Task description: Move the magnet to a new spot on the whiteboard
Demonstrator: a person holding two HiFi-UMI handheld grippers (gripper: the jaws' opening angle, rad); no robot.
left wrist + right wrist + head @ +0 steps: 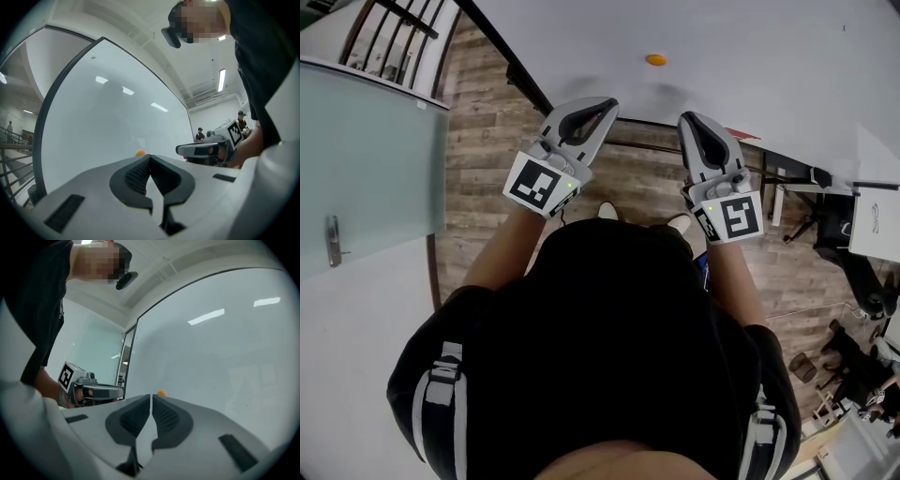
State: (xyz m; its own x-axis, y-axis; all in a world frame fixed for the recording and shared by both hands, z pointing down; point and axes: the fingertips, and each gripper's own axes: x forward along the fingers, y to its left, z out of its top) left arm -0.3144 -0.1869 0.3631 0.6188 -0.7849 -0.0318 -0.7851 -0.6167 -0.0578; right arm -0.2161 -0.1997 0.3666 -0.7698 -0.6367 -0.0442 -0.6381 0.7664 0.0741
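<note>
The left gripper and right gripper are seen shut, empty; jaws must be opened before the magnet on the whiteboard is approached squarely.

Grey-brown wood planks cover the floor at the head view's centre left. A frosted glass door with a metal handle stands at the left edge, a dark railing at upper left, office chairs at right. Strip lights glow on the white ceiling.
</note>
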